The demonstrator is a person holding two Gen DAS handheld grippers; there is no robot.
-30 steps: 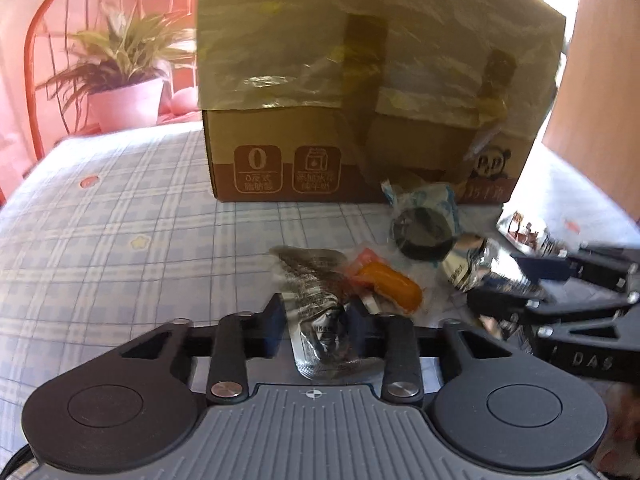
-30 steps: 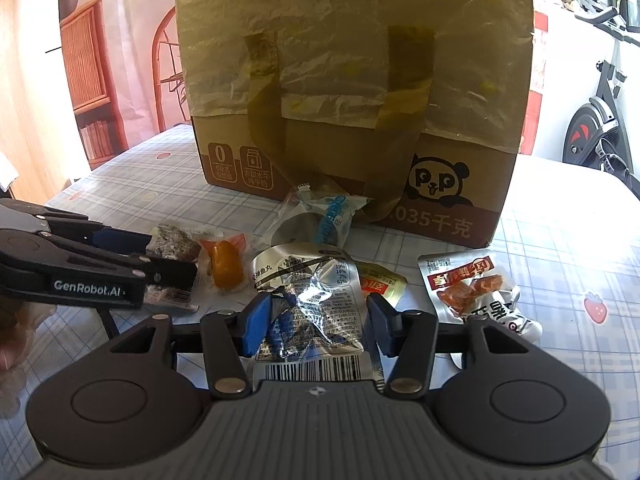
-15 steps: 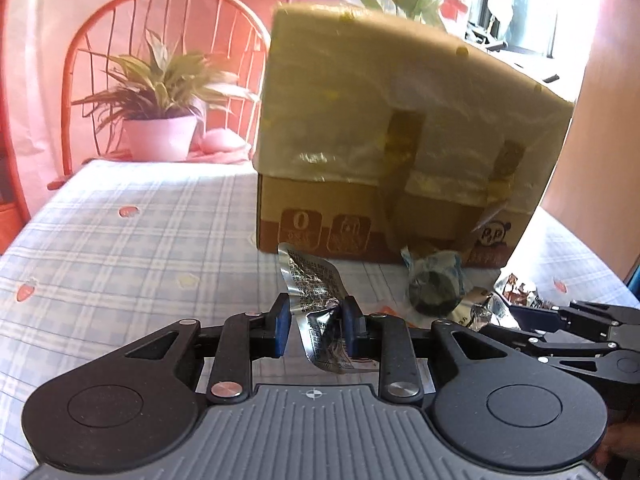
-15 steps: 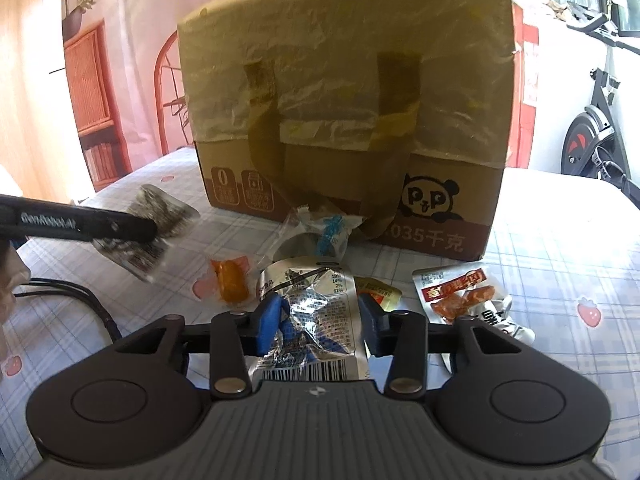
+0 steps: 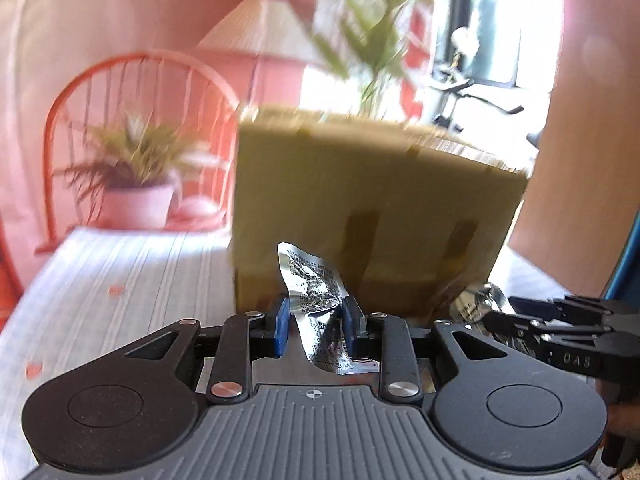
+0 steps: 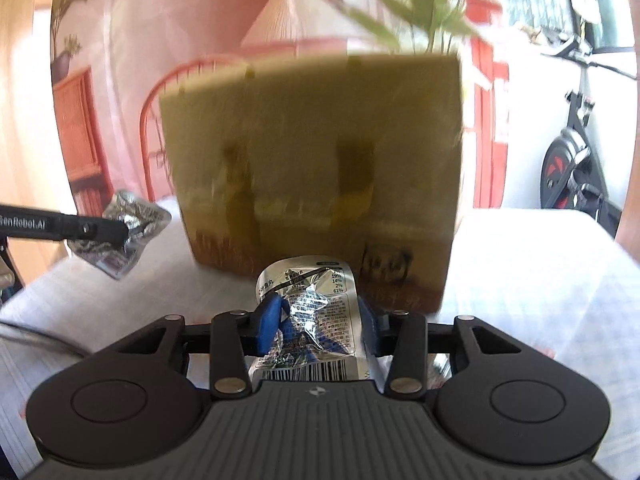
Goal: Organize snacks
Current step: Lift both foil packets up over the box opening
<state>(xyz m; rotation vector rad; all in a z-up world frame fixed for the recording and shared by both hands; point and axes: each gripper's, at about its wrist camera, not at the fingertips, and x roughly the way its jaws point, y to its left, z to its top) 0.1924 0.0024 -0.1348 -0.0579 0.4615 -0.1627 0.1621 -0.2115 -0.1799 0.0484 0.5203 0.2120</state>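
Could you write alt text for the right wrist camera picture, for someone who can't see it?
The right gripper pinches a crumpled silver snack packet between blue pads, before a tall cardboard box on a checked tablecloth. At the left edge, the left gripper holds a smaller silver packet in the air.

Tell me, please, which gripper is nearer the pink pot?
Left, probably. The pot stands ahead-left of the left gripper; the right gripper, whose fingers have just been closing on a foil packet, sits farther right, away from the pot.
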